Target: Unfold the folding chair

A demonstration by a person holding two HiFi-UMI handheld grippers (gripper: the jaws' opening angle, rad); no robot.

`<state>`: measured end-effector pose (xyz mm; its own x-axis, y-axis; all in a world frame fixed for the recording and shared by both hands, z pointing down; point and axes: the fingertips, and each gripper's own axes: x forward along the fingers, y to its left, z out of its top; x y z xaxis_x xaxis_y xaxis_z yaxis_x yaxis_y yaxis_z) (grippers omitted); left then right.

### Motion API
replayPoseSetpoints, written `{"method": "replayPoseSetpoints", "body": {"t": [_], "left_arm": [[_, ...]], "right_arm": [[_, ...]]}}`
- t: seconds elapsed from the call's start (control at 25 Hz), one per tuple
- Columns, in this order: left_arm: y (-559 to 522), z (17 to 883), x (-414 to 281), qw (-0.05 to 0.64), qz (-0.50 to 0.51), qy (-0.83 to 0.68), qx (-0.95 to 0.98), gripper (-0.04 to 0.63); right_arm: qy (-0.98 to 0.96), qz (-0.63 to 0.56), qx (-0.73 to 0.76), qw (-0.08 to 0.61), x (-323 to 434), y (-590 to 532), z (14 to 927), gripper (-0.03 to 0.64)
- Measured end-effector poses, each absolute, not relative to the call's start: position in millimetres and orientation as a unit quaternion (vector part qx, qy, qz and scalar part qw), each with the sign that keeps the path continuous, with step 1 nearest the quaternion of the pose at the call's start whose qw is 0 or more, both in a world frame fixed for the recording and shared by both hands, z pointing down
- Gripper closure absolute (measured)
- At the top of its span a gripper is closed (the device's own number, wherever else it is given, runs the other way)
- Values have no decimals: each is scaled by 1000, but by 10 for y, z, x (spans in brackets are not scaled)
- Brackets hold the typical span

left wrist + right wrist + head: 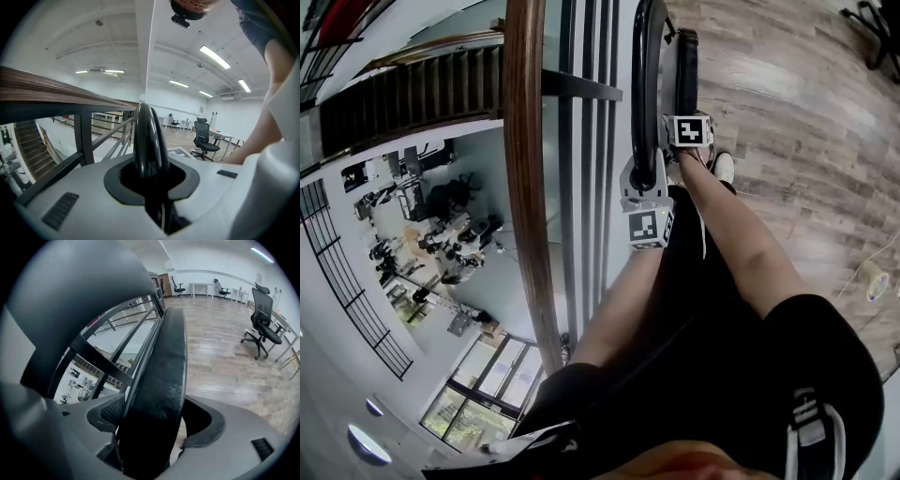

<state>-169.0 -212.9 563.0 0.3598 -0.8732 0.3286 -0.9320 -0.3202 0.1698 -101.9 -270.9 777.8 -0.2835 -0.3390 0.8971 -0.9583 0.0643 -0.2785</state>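
Note:
The folded chair stands upright by the railing. Its glossy black frame tube (647, 84) and dark seat (686, 66) lie side by side in the head view. My left gripper (645, 176) is shut on the frame tube (149, 136), which rises between its jaws (150, 176) in the left gripper view. My right gripper (686, 117) sits just right of it, pointing steeply down over the seat. In the right gripper view the seat's worn black edge (161, 380) runs between the right gripper's (154, 425) wide jaws. Floor shows between the seat and the right-hand jaw, so nothing is clamped.
A wooden handrail (525, 169) and black railing bars (581, 141) run just left of the chair, with a drop to a lower floor beyond. Wood flooring (806, 112) spreads to the right. My shoe (724, 167) is beside the chair's foot. An office chair (262, 329) stands farther off.

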Motion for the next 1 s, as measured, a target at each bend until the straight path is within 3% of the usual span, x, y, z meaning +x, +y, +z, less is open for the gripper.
{"method": "replayPoseSetpoints", "body": {"t": [0.12, 0.28, 0.32, 0.44, 0.56, 0.72, 1.0], "left_arm": [[-2131, 5617, -1683, 167, 83, -552, 813, 537], [-2138, 5617, -1697, 167, 82, -553, 813, 537], [-2130, 5632, -1708, 167, 83, -556, 810, 537], [-2115, 5690, -1734, 164, 87, -562, 806, 537], [-2136, 5684, -1810, 165, 89, -563, 805, 537], [-2148, 5671, -1870, 173, 87, -559, 806, 537], [-2182, 5842, -1954, 193, 91, -560, 801, 537]], "right_arm": [[-652, 425, 506, 372, -961, -2804, 7818, 262], [-622, 454, 500, 396, -947, -2682, 7940, 284], [-629, 453, 496, 392, -945, -2686, 7947, 367], [-641, 464, 483, 374, -890, -2635, 7995, 405], [-667, 506, 455, 303, -1140, -2664, 7942, 417], [-642, 501, 474, 336, -877, -2589, 7969, 422], [-663, 524, 450, 287, -373, -2543, 8182, 428]]}}
